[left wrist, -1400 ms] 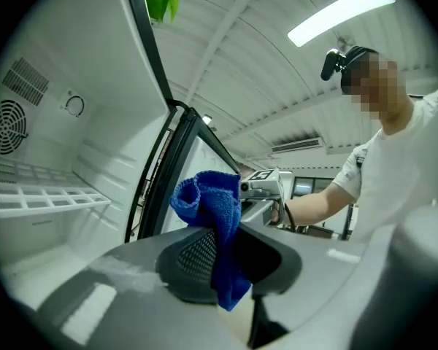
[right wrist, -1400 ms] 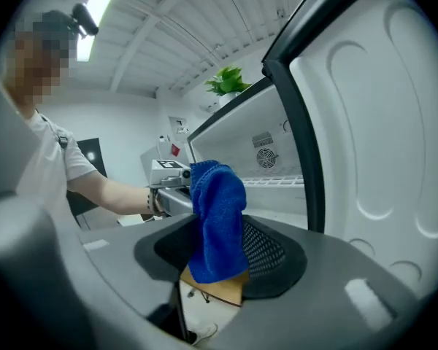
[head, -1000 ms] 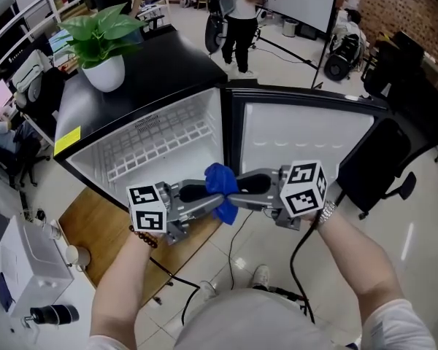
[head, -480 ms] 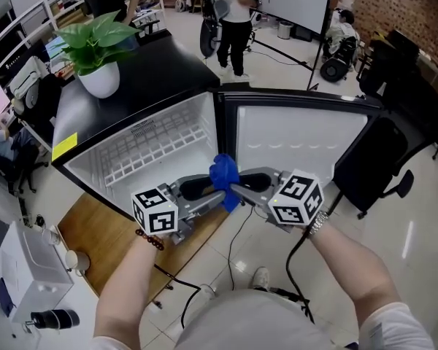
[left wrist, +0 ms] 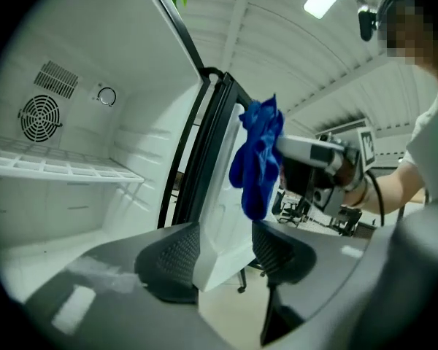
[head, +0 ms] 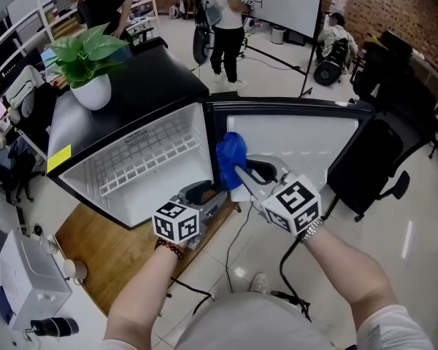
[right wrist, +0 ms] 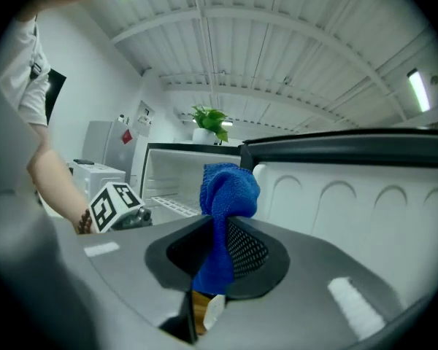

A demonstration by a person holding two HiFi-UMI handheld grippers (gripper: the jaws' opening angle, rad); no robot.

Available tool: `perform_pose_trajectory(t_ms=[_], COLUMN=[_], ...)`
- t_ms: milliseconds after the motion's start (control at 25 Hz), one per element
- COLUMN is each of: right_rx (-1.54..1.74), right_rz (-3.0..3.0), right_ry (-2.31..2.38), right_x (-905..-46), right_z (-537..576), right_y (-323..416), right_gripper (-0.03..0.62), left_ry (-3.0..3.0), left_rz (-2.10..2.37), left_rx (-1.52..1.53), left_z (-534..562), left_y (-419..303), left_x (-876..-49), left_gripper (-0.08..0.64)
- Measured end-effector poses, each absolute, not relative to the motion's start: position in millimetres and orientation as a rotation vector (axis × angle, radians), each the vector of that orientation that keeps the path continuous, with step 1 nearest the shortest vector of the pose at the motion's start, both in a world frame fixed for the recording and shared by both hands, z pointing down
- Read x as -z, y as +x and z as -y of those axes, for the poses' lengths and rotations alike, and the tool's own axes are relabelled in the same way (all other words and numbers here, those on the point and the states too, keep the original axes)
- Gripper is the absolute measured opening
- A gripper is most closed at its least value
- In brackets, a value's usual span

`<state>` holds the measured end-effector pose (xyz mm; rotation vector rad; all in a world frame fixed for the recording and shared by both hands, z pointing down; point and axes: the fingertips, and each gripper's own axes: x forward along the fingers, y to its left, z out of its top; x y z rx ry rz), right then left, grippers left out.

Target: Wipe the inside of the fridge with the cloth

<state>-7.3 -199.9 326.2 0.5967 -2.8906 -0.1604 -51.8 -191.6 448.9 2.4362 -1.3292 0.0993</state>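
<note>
A black mini fridge point(head: 142, 97) stands open, its white inside point(head: 142, 170) holding a wire shelf point(left wrist: 58, 168), its door point(head: 292, 141) swung right. My right gripper point(head: 239, 172) is shut on the blue cloth point(head: 231, 157), which it has just closed on and holds up at the door's hinge edge. The cloth point(right wrist: 226, 195) hangs bunched between its pads. My left gripper point(head: 208, 192) sits lower, at the fridge's front lip. Its jaws point(left wrist: 223, 257) have just been opening and stand wide with nothing between them. From there the cloth point(left wrist: 257, 159) and right gripper point(left wrist: 314, 155) show up ahead.
A potted plant point(head: 87, 57) sits on the fridge top. A wooden board point(head: 109, 246) lies under the fridge, and a cable point(head: 237, 235) crosses the tiled floor. A black office chair point(head: 365, 166) stands beyond the door. People point(head: 223, 20) stand at the back.
The cloth has passed from my left gripper to my right. The left jaws opened and dropped toward the fridge's lip. The right gripper closed on the cloth and lifted it toward the opening.
</note>
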Motion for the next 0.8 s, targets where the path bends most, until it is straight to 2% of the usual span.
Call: perform_pose_trajectory(t_ms=[240, 560, 800], right_rx=[0.295, 0.362, 0.333], right_rz=[2.899, 2.859, 2.802], right_ry=[0.788, 0.918, 0.978], right_x=[-290.7, -262.6, -263.1], right_z=[212.6, 218.9, 226.2], right_y=[-6.4, -21.9, -31.9], right_gripper=[0.052, 0.052, 0.052], left_ry=[2.35, 2.201, 2.089], left_rz=[1.466, 1.6, 1.635], left_rx=[-0.28, -0.369, -0.348], left_z=[213.4, 233.1, 240.9], left_y=[-28.1, -22.9, -27.3], left_x=[-477.8, -500.4, -514.8], left_gripper=[0.238, 0.238, 0.192])
